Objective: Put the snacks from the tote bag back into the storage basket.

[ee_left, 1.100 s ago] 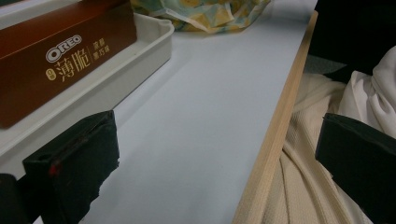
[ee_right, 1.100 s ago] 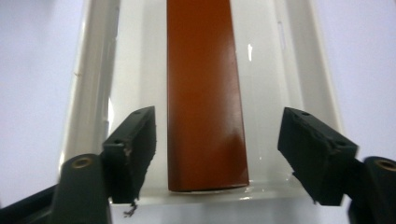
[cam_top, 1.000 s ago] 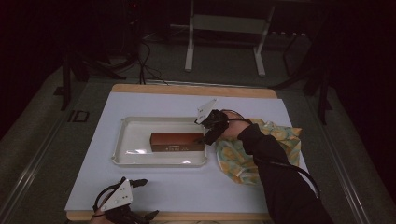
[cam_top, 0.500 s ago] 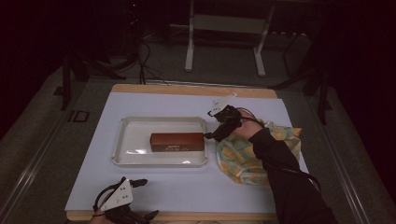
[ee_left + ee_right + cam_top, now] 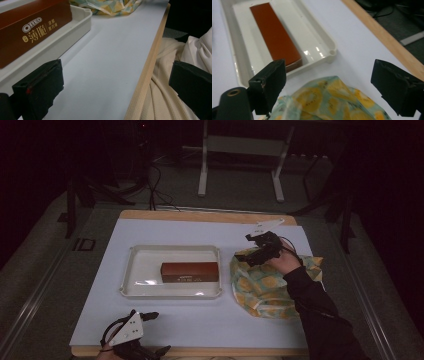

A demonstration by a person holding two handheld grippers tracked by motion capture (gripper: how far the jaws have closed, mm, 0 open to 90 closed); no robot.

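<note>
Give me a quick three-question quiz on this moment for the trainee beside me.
1. True or false: the brown box lies inside the white tray.
2. Multiple choice: the right tool is over A) the tray, B) the patterned cloth bag, C) the bare table.
3. Short answer: how do the left tool's jaws stand, and what is between them?

Key
1. True.
2. B; it hangs over the bag's near-tray edge, with its jaws apart and nothing gripped.
3. Wide apart, with nothing gripped; past them show the table and its wooden front edge.
</note>
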